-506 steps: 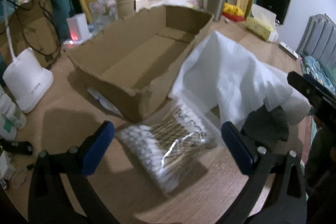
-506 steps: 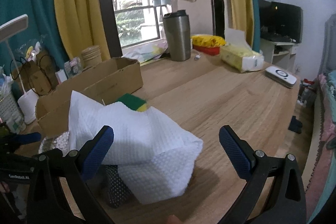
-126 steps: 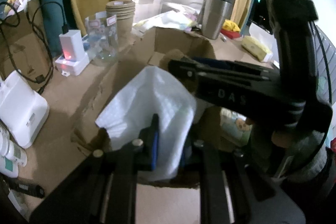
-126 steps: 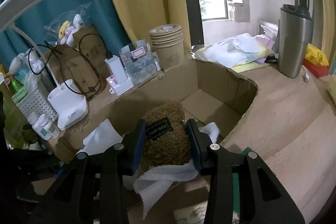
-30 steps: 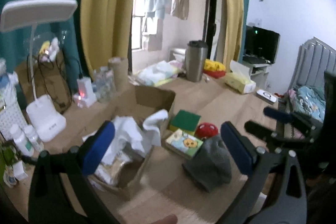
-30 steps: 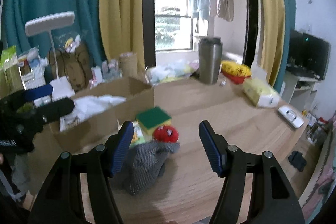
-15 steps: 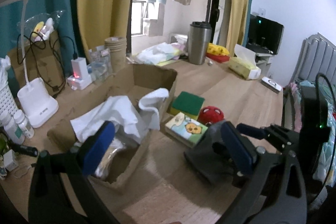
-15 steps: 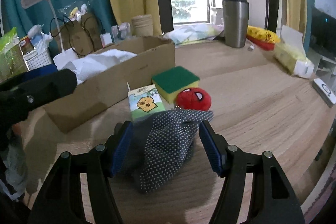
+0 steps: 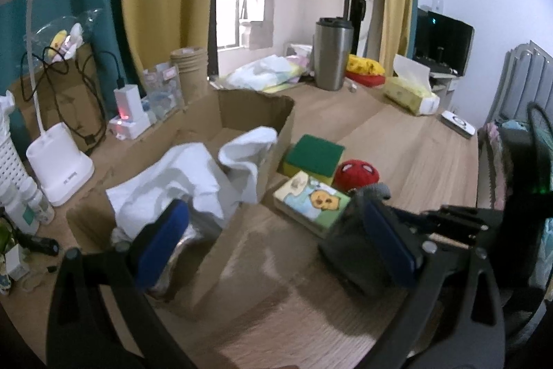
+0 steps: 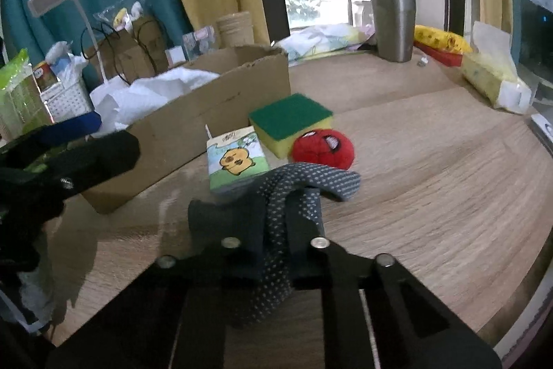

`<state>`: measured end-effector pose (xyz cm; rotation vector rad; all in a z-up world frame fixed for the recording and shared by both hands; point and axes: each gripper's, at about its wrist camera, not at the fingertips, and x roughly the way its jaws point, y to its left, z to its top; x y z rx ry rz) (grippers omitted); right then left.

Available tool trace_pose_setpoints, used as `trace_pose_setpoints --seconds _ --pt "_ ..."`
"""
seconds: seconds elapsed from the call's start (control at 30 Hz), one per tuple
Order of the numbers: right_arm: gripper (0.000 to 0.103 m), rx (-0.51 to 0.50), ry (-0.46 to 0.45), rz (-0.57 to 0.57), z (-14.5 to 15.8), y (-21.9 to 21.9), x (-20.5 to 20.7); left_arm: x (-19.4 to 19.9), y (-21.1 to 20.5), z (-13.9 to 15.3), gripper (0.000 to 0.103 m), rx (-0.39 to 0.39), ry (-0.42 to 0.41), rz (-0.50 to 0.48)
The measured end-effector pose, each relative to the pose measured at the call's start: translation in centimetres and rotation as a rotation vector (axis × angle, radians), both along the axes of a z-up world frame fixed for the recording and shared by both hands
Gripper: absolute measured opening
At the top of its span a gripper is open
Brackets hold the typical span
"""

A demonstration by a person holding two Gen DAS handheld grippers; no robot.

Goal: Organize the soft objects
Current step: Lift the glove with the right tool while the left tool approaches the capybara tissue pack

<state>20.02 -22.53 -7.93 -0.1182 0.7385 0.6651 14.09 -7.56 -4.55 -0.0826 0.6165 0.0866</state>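
Observation:
My right gripper (image 10: 276,213) is shut on a grey dotted cloth (image 10: 321,178) that lies bunched on the wooden table. Just beyond it are a cartoon tissue pack (image 10: 236,161), a red plush ball (image 10: 325,147) and a green-and-yellow sponge (image 10: 290,114). Left of these stands a cardboard box (image 10: 193,127) holding a white cloth (image 10: 152,92). My left gripper (image 9: 276,241) is open and holds nothing, hovering over the near corner of the cardboard box (image 9: 255,99). In the left wrist view the right gripper (image 9: 449,220) reaches in from the right onto the dotted cloth (image 9: 359,251).
A white desk lamp (image 9: 58,161), a charger and paper cups (image 9: 190,71) crowd the left side behind the box. A steel tumbler (image 9: 331,54), a yellow tissue box (image 9: 411,92) and a remote (image 9: 456,123) stand farther back on the right.
The right jaws, open around the dotted cloth half a second ago, have closed on it. Both grippers have come lower and nearer to the table.

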Motion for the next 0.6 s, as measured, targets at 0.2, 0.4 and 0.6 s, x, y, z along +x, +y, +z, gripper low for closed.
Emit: trace_pose_setpoints --seconds 0.2,0.4,0.6 --pt "0.008 0.043 -0.056 -0.04 1.8 -2.5 0.2 1.0 -1.3 -0.7 0.101 0.022 0.032 -0.017" --pt "0.008 0.068 -0.077 -0.085 2.3 -4.7 1.5 2.5 -2.4 -1.7 0.101 0.042 0.067 -0.022" --pt "0.008 0.095 -0.068 -0.095 2.1 -5.8 2.7 3.2 -2.8 -1.7 0.101 0.074 0.076 0.008"
